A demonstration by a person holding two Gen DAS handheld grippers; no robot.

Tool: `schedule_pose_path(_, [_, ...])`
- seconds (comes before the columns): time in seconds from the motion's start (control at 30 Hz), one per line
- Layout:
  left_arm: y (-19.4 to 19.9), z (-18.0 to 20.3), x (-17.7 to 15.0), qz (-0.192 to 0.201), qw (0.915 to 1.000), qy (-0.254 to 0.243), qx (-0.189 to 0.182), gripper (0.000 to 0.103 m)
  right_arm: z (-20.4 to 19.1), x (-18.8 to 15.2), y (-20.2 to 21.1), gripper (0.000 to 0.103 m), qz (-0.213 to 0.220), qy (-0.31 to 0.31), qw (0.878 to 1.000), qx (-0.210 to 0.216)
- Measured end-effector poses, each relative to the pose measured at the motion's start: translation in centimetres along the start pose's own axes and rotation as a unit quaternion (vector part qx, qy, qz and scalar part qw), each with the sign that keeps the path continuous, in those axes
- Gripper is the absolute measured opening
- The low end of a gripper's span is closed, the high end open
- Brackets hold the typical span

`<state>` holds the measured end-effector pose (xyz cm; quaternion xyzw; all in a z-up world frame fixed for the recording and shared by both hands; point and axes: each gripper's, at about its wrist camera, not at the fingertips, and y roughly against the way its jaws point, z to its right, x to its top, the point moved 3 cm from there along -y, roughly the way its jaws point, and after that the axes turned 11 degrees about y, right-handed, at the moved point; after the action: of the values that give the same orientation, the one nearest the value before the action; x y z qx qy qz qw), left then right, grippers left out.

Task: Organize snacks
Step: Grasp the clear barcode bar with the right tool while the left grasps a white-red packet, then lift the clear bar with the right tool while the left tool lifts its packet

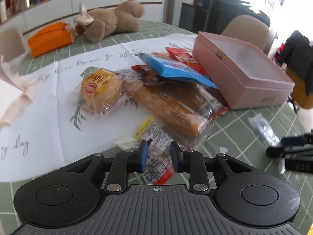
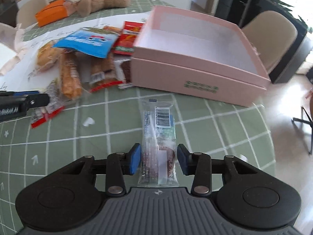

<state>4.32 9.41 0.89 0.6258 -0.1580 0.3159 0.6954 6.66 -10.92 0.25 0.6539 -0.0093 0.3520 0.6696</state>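
My left gripper [image 1: 159,154] has a small printed snack packet with a red edge [image 1: 156,162] between its blue pads, which press its sides just above the green checked tablecloth. In the right wrist view that gripper [image 2: 29,100] sits at the left edge with the packet [image 2: 47,113] under it. My right gripper [image 2: 158,160] is shut on a long clear packet with a barcode [image 2: 158,133] that lies on the cloth in front of the empty pink box [image 2: 195,78]. A pile of snacks lies left of the box: a blue packet [image 1: 176,68], a long bread loaf [image 1: 172,107] and a wrapped bun [image 1: 99,92].
A brown plush toy [image 1: 113,21] and an orange pouch [image 1: 50,37] lie at the far side of the table. A white printed cloth [image 1: 49,101] covers the left part. A beige chair [image 2: 273,37] stands behind the box. The table's edge runs close on the right.
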Motion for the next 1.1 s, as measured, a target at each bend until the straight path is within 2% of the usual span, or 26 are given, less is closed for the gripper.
schedule_pose_path(0.13, [0.5,-0.2,-0.5,0.009,0.9992,-0.02,0.034,0.032,1.0,-0.4,-0.1,0.04,0.001,-0.022,1.0,-0.005])
schedule_pose_path(0.2, [0.9,-1.1,-0.6,0.006,0.999,-0.009,0.042,0.032,0.9,-0.5,0.0,0.041,0.005,-0.027,1.0,-0.003])
schedule_pose_path(0.33, [1.6,-3.4,-0.3,-0.007,0.9971,0.052,0.055,0.031,0.4,-0.5,-0.3,0.043,0.011,-0.032,0.999,0.0])
schedule_pose_path(0.43, [2.0,-5.1,-0.2,-0.017,0.9913,0.127,0.031,0.031,0.5,-0.5,-0.5,0.052,0.013,-0.045,0.999,-0.002])
schedule_pose_path(0.53, [1.6,-5.2,0.2,-0.021,0.9873,0.157,0.012,0.032,0.8,-0.7,-0.6,0.059,0.014,-0.059,0.998,0.002])
schedule_pose_path(0.67, [0.4,-3.0,0.8,-0.021,0.9924,0.121,0.01,0.034,1.1,-1.1,-0.5,0.065,0.013,-0.053,0.999,0.007])
schedule_pose_path(0.87, [0.0,1.3,-0.2,-0.028,0.9992,0.021,-0.017,0.04,2.4,-2.2,-0.3,0.07,0.01,-0.062,0.998,0.004])
schedule_pose_path(0.97, [0.7,2.3,-1.3,-0.038,0.9981,-0.013,-0.046,0.041,3.0,-2.9,-0.2,0.074,0.012,-0.067,0.998,-0.002])
schedule_pose_path(1.1, [1.6,2.8,-2.8,-0.05,0.9944,-0.029,-0.089,0.041,3.2,-3.4,-0.1,0.08,0.017,-0.076,0.997,-0.009])
